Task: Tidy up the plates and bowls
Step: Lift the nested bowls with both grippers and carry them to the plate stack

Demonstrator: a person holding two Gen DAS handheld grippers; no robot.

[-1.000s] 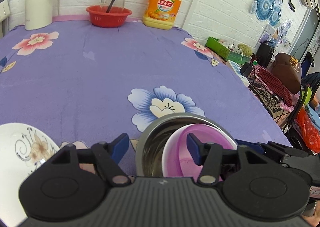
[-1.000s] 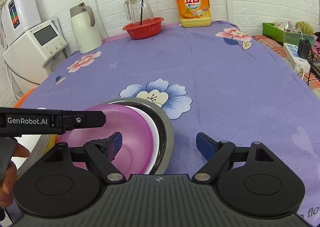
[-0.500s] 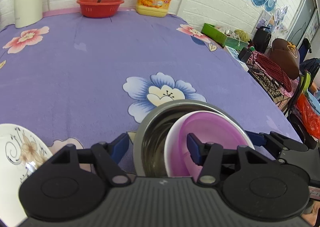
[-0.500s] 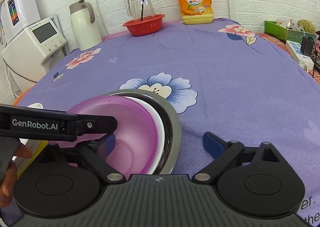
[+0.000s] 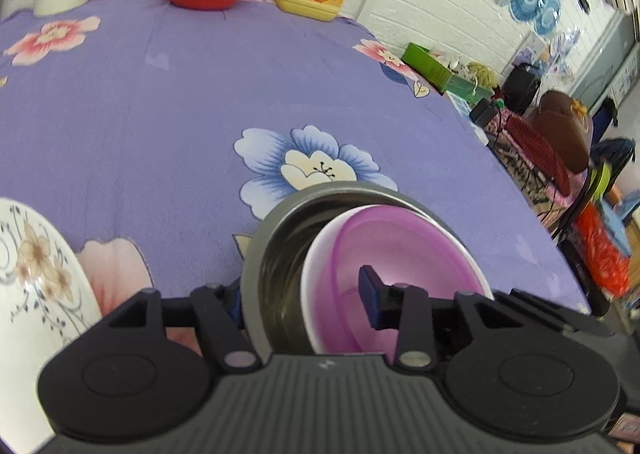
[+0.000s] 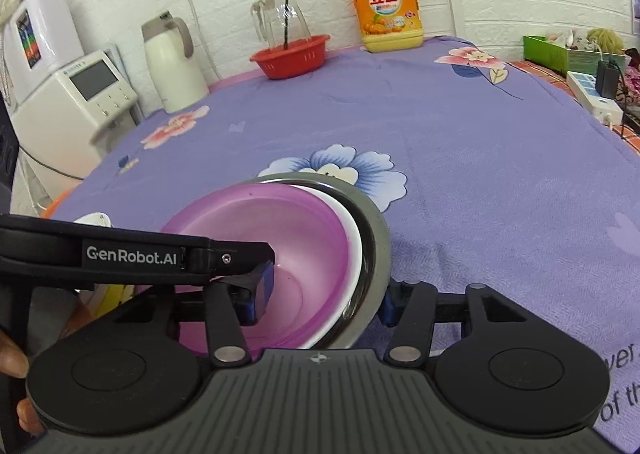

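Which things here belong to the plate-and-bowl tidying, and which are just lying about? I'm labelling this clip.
Job:
- purple bowl, nested in the steel bowl
- floral plate
- left gripper and right gripper, jaws just closing across the bowls' rims

Lying about:
- red basket
- glass jug
- detergent bottle
- white kettle
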